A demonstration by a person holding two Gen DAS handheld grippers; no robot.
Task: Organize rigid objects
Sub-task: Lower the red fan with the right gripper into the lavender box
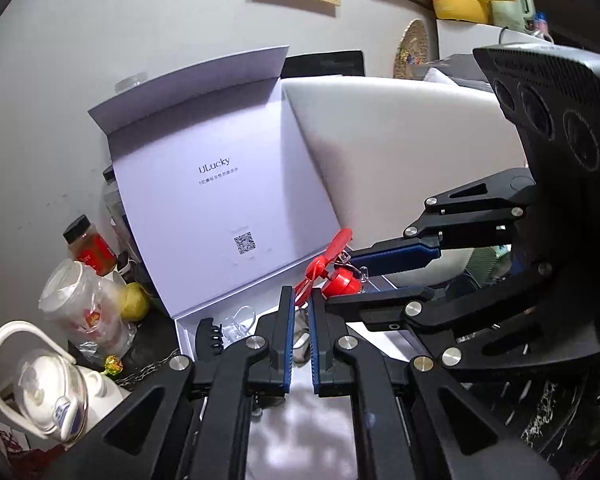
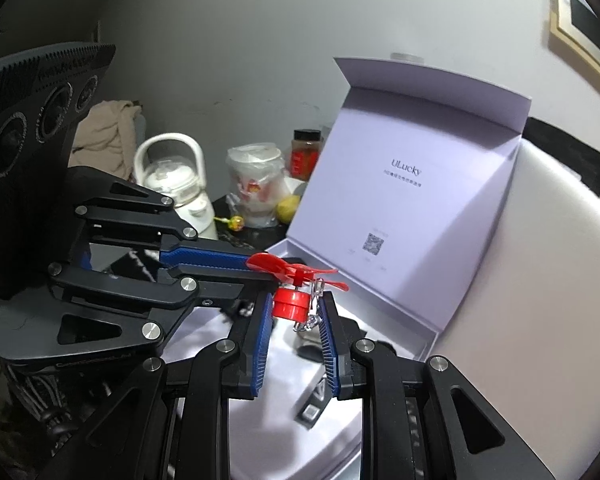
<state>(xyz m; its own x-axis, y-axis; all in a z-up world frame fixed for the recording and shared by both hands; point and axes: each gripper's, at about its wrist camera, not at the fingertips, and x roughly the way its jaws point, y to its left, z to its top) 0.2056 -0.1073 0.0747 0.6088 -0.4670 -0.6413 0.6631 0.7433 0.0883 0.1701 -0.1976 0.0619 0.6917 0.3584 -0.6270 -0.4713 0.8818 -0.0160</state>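
The right gripper pinches the red fan over the open box (its blades stick up). The left gripper, fingers nearly together, grips nothing I can see. Best lower the fan level, clear of the clip, before letting go.

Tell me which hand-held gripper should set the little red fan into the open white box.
Probably right. The right hand-held gripper already pinches the red fan above the white box. The left hand-held gripper only touches the fan's blades, nearly closed.
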